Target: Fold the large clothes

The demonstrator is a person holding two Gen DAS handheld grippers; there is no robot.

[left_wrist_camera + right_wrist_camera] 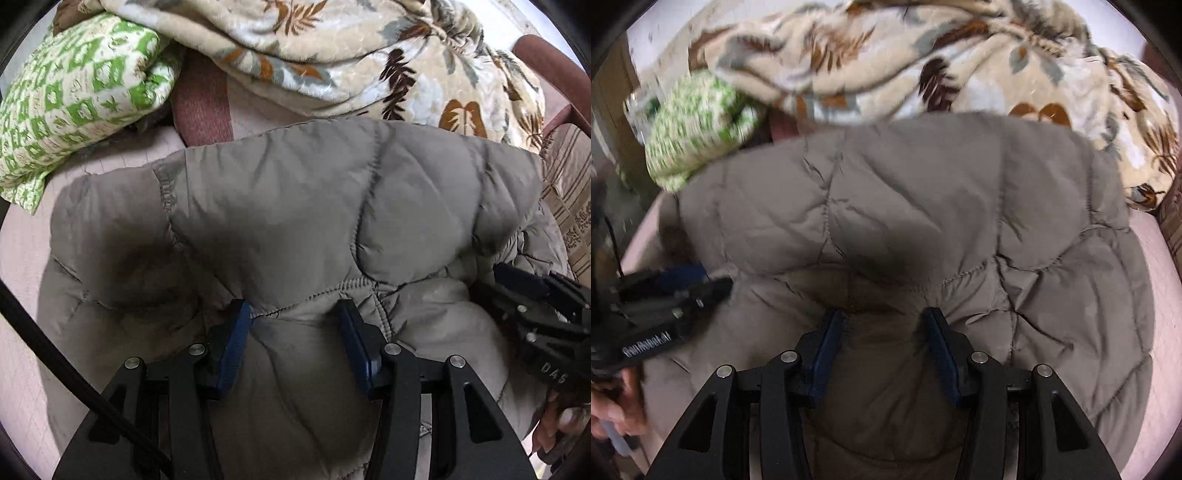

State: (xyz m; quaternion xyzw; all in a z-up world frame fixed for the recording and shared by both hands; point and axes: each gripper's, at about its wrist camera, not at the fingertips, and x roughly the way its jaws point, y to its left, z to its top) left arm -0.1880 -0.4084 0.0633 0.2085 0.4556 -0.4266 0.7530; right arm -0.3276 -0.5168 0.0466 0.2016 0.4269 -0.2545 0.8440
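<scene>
Here both claws pinch bunched grey jacket.

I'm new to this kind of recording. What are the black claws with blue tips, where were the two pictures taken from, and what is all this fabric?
There is no robot here. A person holds a hand-held gripper in each hand, and each carries a wide-angle camera looking along its own two fingers. One picture is from the left gripper, the other from the right gripper; each also glimpses the other at its edge.

Both are closed on bunched folds of a grey quilted puffer jacket spread over a pale pink sheet; the blue pads press into the padding from both sides. Behind the jacket lie a green-and-white patterned pillow and a cream blanket with a leaf print. A hand shows at one corner.
</scene>
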